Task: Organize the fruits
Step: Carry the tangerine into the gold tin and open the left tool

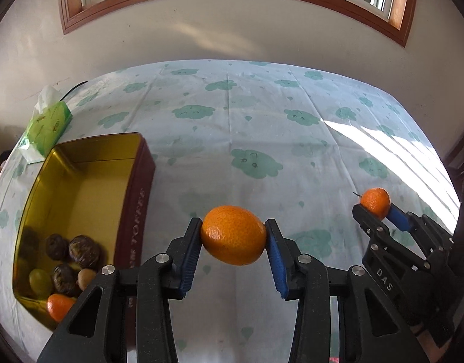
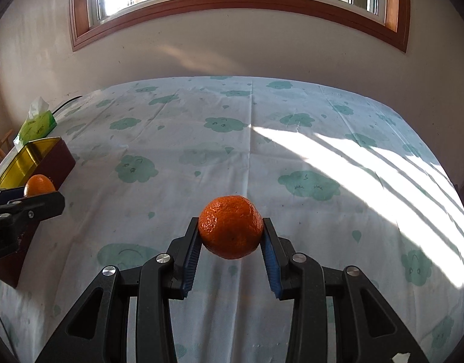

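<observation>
While tilted downward, each hand-held gripper (image 1: 233,236) around a tangerine (image 1: 234,252).

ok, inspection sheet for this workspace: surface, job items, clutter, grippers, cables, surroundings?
Surface: table under white cloud-print cloth, sunlit at right.
Job's things: open gold-lined maroon tin holding dark round fruits, a green fruit, a small orange; two more oranges held.
Clutter: green tissue pack.
Grippers: left gripper shut on smooth orange; right gripper shut on darker orange.
Cables: dark cable behind tissues.
Surroundings: white wall, wood-framed window.
</observation>
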`<state>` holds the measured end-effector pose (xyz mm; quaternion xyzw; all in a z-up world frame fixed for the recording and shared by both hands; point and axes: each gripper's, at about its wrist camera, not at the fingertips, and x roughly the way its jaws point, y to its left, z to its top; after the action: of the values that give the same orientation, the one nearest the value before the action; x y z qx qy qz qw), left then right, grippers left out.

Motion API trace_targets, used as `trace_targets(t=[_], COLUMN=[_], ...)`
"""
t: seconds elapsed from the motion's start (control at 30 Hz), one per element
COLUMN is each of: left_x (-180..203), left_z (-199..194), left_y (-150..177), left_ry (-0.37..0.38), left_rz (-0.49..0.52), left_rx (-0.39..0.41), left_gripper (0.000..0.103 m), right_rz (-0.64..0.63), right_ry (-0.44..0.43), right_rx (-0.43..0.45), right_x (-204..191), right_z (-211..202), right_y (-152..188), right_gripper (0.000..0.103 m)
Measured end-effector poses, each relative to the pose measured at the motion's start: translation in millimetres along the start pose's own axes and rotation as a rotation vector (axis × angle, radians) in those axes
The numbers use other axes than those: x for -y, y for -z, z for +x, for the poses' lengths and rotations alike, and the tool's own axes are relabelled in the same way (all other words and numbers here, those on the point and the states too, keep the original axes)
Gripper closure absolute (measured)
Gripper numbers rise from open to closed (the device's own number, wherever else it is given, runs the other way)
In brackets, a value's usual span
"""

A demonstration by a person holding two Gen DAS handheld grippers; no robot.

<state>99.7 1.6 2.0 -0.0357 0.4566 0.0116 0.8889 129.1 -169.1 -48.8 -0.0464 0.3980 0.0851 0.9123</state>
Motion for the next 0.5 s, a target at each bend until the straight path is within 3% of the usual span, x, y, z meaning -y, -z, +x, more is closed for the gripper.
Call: trace_targets(t=[0.5], left_x=[-62.3], left_z=[-44.6], left_y=[30.5], left_ry=[-0.07], left_rz=[-0.046], left_rx=[0.037], left_gripper=[0.06], right_rz=[-0.014], right_ry=[0.008], right_rx=[-0.057], right_x=[-9.8], right_z=[12.1], right_y=[8.4], right_gripper=[0.068])
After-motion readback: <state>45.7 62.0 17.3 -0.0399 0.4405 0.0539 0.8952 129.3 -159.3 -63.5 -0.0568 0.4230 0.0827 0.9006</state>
